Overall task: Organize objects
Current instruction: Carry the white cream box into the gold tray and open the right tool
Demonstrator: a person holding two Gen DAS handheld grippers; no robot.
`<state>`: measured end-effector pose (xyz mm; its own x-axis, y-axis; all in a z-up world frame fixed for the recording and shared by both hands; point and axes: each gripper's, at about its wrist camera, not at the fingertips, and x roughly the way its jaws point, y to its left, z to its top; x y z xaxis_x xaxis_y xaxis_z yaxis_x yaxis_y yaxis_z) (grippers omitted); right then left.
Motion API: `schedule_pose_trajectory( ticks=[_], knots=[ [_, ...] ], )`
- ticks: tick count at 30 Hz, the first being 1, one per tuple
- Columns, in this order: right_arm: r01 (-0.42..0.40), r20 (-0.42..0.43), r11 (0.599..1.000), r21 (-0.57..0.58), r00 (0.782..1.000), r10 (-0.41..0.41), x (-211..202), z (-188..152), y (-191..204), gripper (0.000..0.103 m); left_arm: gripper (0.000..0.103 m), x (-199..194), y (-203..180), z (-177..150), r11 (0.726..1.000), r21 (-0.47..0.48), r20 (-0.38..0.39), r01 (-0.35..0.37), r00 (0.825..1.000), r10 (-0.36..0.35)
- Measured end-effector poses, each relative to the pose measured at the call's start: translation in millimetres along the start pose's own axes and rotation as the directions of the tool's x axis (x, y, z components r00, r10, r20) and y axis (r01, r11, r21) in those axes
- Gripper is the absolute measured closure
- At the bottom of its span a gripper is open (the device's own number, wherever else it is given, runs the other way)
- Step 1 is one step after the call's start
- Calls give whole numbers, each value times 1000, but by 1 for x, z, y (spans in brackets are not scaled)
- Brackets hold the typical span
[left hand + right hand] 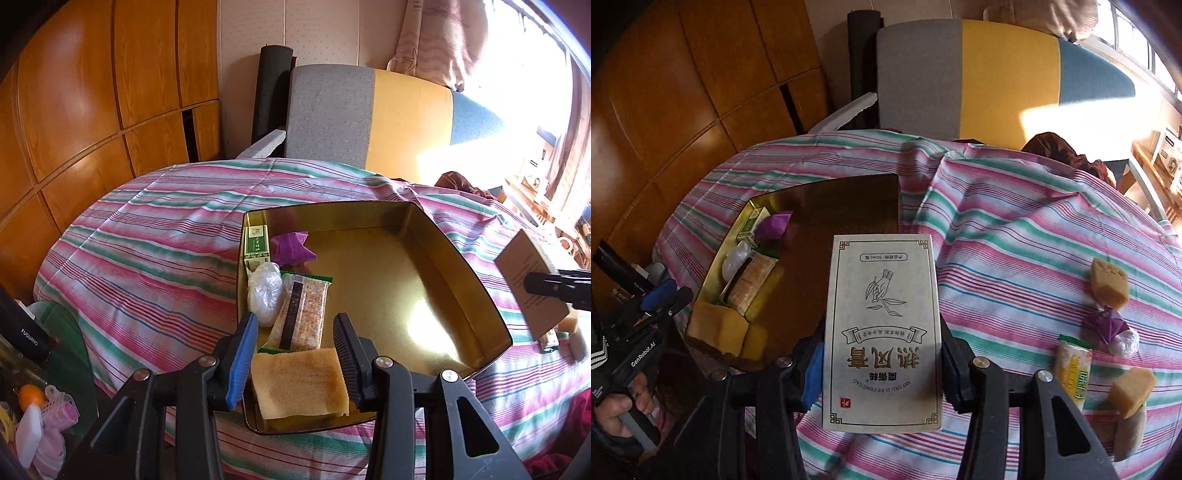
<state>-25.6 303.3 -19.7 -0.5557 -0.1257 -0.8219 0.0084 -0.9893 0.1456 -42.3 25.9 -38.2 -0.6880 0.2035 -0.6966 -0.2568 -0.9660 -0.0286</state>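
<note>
Right wrist view, item one: tall cream carton (pixel 882 332), printed face up toward the camera, clamped across its width by the right claw (pixel 882 363); both jaws press its long sides, so it rides clear of the striped cloth (pixel 1015 229), evidently bound for the tin. Item two: gold tin (pixel 476 280), sitting toward the left edge of the cloth-covered worktop, its right half bare and likely kept free for the carton. Item three, packed in a row along the tin's left wall: green box (pixel 255 245), purple wrapper (pixel 293 249), clear-wrapped ball (pixel 264 291), long cracker packet (pixel 301 314), yellow sponge cake (pixel 301 384). Item four: left claw (pixel 295 365), jaws straddling the sponge cake at the tin's near corner; whether the pads press it or have let go cannot be told. Item five, loose near the worktop's right edge, probably awaiting sorting: two yellow cakes (pixel 1108 282), a purple sweet (pixel 1108 325), a green-and-yellow packet (pixel 1073 369)
</note>
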Motion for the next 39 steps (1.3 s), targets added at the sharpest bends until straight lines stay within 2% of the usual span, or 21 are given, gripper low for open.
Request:
schedule_pose_trajectory(
  ticks=[7,20,23,26,28,30,31,34,39],
  knots=[
    [-48,-82,999,-1,996,48,41,17,25,52,60,2,8,-4,1000,-18,-11,3,1000,-3],
    [-42,-198,998,47,979,50,131,81,76,52,60,-1,44,-11,995,-92,-18,-32,999,30],
    [5,-221,999,36,975,3,154,92,90,52,60,2,53,-15,993,-111,-36,-42,999,38],
    [45,-251,995,85,968,-22,178,102,95,52,60,6,62,-20,990,-130,-55,-50,998,43],
    [6,-262,988,156,965,36,191,108,96,51,60,8,66,-22,989,-136,-64,-54,997,46],
    [-72,-262,965,251,955,140,202,111,93,47,60,9,68,-23,989,-141,-70,-54,997,45],
    [-88,-259,959,271,953,161,205,112,93,43,59,9,69,-23,988,-143,-71,-54,997,44],
    [-125,-235,956,266,953,190,201,113,95,39,60,11,71,-24,988,-146,-70,-57,996,47],
    [-169,-177,947,272,959,222,183,114,91,38,60,12,67,-21,988,-148,-71,-50,997,40]
  ],
)
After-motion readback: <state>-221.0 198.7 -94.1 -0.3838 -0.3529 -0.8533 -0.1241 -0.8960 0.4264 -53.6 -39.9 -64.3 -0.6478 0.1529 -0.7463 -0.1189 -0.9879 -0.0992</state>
